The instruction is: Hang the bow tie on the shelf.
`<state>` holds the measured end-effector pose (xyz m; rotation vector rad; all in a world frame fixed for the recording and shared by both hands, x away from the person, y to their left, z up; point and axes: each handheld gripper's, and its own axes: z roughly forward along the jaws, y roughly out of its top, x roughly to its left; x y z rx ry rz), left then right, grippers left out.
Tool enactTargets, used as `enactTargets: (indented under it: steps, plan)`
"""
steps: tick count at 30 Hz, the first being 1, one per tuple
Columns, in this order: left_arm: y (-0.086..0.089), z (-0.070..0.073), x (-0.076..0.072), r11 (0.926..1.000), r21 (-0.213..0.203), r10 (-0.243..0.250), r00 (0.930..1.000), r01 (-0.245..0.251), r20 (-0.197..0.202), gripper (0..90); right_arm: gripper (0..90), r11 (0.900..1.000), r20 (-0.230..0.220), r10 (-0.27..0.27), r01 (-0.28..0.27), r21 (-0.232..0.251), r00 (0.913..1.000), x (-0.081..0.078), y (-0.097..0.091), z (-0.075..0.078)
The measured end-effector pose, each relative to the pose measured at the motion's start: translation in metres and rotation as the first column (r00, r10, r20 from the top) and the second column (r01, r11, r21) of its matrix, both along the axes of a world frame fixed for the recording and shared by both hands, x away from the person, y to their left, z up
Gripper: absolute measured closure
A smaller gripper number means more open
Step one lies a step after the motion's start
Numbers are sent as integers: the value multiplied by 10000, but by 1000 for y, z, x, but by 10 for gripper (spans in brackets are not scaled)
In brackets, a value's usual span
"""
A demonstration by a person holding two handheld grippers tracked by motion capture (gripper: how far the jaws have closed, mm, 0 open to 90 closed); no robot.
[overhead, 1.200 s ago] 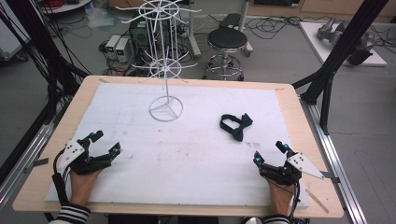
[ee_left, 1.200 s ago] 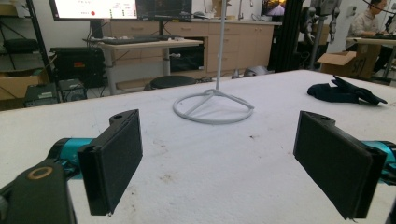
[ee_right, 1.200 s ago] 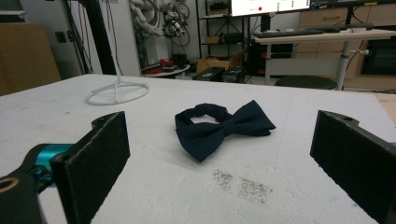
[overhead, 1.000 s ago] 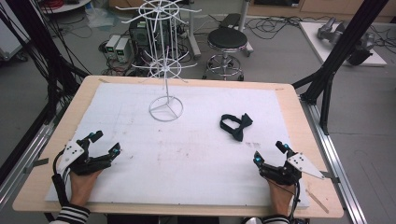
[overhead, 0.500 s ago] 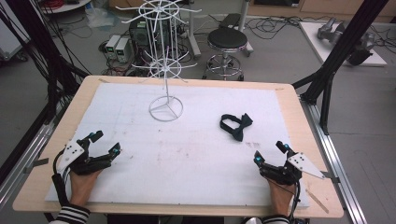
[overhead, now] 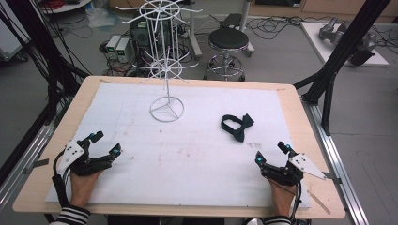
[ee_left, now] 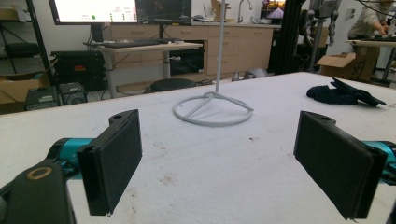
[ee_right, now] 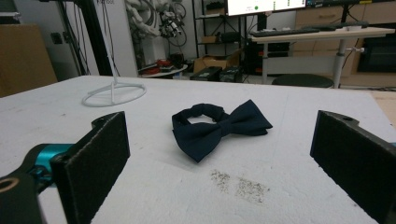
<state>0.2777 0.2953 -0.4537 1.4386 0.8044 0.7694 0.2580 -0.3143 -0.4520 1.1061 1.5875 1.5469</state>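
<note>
Bow tie [overhead: 237,125] lies flat on the white mat [overhead: 197,159], right of centre, ahead and slightly left of the right gripper [overhead: 271,154]. Its long axis runs roughly across that gripper's view. Right gripper is far nearer; left gripper [overhead: 105,143] sits well apart, near the rack [overhead: 165,70]. Both have jaws spread wide, holding nothing.

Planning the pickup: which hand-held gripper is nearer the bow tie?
The right hand-held gripper. The dark bow tie lies just ahead of its open jaws, while the left hand-held gripper sits across the table, nearer the white wire stand.
</note>
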Motion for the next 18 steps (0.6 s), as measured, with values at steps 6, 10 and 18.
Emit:
enactTargets:
  steps: [6,10,18]
  plan:
    - [0,0,0,10000,-15,5,10000,-5,-34,154,36,9999,-227,66,-67,-78,9997,3,0,2]
    - [0,0,1,10000,-31,12,10000,-12,-71,154,36,9995,-308,105,-115,-310,9995,7,1,12]
    - [0,0,1,10000,-18,12,10000,-12,-74,154,37,9865,-958,740,-869,-1387,9926,27,10,48]
